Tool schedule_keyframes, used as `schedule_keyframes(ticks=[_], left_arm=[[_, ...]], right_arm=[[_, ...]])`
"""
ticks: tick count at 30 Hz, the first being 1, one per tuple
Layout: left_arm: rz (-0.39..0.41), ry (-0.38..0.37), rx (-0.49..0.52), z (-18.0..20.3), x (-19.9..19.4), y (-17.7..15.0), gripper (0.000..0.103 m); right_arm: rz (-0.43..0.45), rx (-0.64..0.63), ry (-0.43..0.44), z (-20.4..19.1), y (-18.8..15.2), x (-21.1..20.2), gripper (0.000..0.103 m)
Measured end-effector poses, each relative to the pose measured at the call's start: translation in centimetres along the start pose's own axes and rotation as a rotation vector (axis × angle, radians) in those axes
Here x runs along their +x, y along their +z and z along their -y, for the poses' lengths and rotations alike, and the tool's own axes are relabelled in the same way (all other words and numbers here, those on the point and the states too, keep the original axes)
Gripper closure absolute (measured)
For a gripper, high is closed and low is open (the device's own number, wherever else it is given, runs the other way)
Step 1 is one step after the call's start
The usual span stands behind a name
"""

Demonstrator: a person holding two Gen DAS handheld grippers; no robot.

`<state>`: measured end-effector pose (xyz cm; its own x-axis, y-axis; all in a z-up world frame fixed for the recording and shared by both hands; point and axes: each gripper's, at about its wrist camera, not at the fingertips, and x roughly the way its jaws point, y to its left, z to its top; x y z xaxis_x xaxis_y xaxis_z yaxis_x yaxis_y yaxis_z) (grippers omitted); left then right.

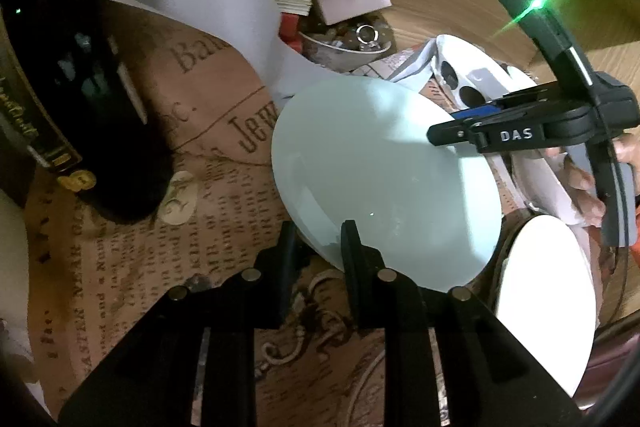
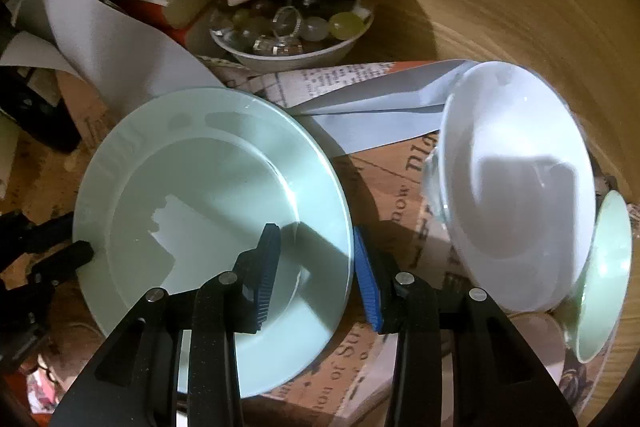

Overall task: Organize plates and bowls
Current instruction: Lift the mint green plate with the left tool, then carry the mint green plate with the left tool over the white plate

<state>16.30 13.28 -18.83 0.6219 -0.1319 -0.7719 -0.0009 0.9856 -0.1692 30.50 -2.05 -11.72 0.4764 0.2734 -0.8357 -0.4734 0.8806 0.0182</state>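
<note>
Left hand-held gripper [image 1: 316,239] clenched on round pale-green ceramic plate [image 2: 208,227] rim at its 9 o'clock; right hand-held gripper [image 2: 316,263] straddles the 3 o'clock rim, pads not pressing it.

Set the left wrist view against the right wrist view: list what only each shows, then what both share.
Left wrist only: a dark glass bottle, a black book spine with gold lettering, and a hand at the right claw.
Right wrist only: a small pale green bowl at the far right.
Both: the pale green ceramic plate with the left claw and right claw at opposite rims, a white dish beside it, the white bowl of beads, and the newsprint-patterned table cover.
</note>
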Motion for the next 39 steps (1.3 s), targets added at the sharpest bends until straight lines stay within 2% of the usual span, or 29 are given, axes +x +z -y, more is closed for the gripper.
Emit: schedule_keyframes(ticks=[5,9,16,17,21,25,29,39], left_arm=[[0.001,0.012,-0.026,-1.3,-0.6,-0.3,0.081],[-0.013,-0.020,-0.047,-2.0,-0.8,-0.7,0.081],[-0.017,-0.009,-0.027,-1.3,-1.1,-1.1,0.081],[-0.019,-0.007,-0.028,-1.2,-1.0,-1.1,0.081],[-0.025,0.010,-0.040,-1.1,-0.9,-1.1,0.081],[-0.018,0.053,-0.050,-1.2,-0.9,-1.1,0.081],[-0.016,0.052,-0.074,-1.6,-1.3,-1.1,0.081],[0.057,0.070,-0.078,-0.9,-4.2,-0.9,0.081]], right_arm=[[-0.020,-0.033,0.051,-1.0,-0.2,-0.3,0.071],[-0.025,-0.062,0.035,-2.5,-0.7,0.0,0.070],[-0.022,-0.054,0.043,-2.9,-0.3,0.4,0.068],[-0.021,-0.054,0.043,-2.5,0.6,1.2,0.068],[0.006,-0.036,0.046,-1.9,-1.1,0.0,0.070],[0.036,0.006,0.103,-1.3,-1.4,-1.5,0.073],[0.067,0.016,0.123,-1.1,-1.9,-2.6,0.075],[0.166,0.016,0.137,-1.2,-2.8,-6.8,0.076]])
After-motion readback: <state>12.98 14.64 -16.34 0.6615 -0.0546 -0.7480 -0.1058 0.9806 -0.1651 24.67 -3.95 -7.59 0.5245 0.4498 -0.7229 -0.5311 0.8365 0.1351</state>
